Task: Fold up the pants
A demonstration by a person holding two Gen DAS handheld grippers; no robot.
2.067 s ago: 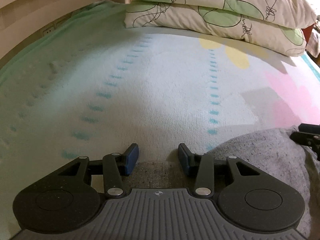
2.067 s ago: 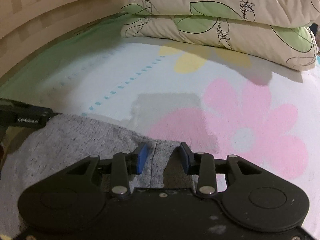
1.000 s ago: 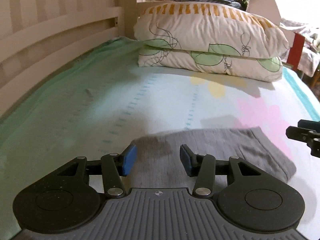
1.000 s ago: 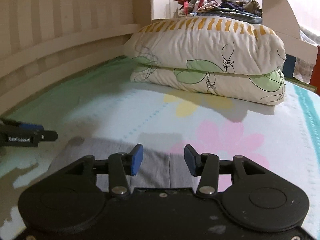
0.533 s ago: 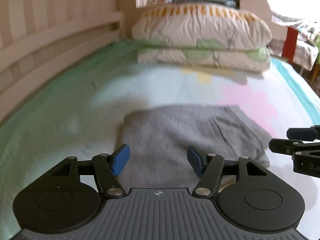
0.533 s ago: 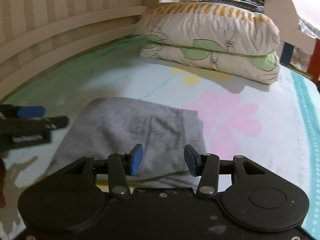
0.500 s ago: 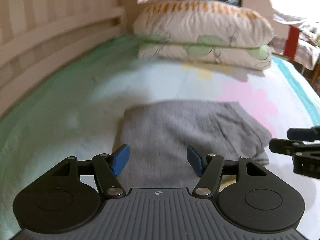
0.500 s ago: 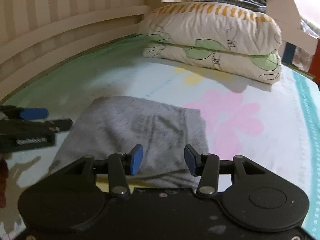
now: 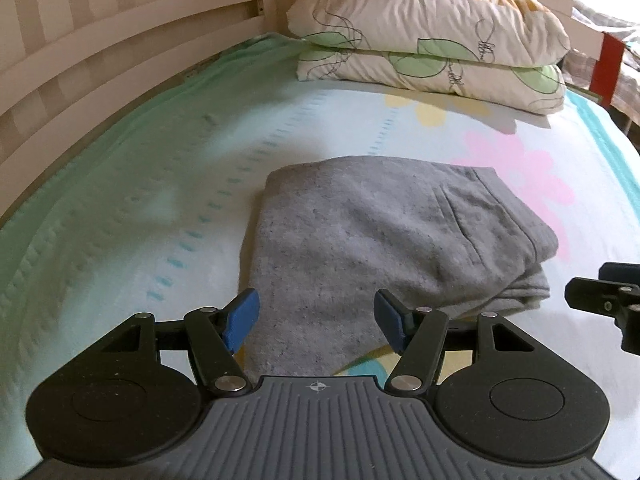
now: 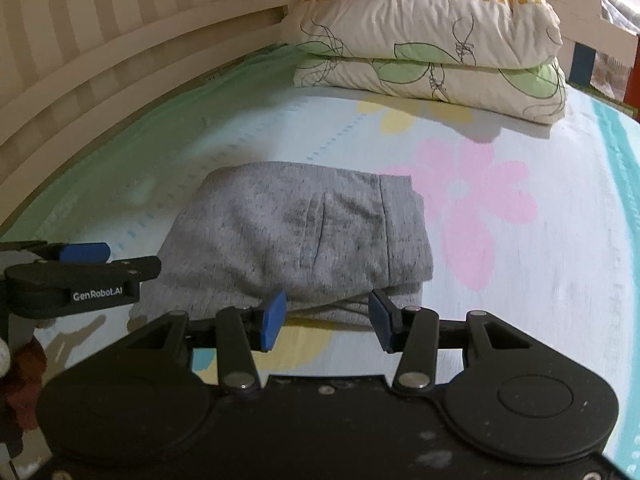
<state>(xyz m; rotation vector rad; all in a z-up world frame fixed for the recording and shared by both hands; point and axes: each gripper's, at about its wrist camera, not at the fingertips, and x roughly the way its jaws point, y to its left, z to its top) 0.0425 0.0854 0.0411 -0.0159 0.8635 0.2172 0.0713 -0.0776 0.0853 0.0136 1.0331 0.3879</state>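
Note:
Grey pants (image 9: pixel 384 240) (image 10: pixel 304 236) lie folded into a thick rectangle on the bed sheet, layers stacked at the near right edge. My left gripper (image 9: pixel 316 322) hovers above the bundle's near left part, open, nothing between its blue pads. My right gripper (image 10: pixel 326 322) hangs just in front of the bundle's near edge, open and empty too. The right gripper's tip (image 9: pixel 608 300) shows at the right edge of the left wrist view. In the right wrist view the left gripper (image 10: pixel 80 272) shows at the left edge.
Two stacked leaf-patterned pillows (image 9: pixel 432 36) (image 10: pixel 432 44) lie at the head of the bed. A slatted wooden rail (image 9: pixel 100 52) runs along the left side. The sheet (image 10: pixel 472 200) has a pink flower print right of the pants; a red post (image 9: pixel 610 68) stands at far right.
Both grippers have let go of the pants and drawn back toward me, so the whole folded bundle now lies in view. The left gripper's jaws stand wider than a second ago.

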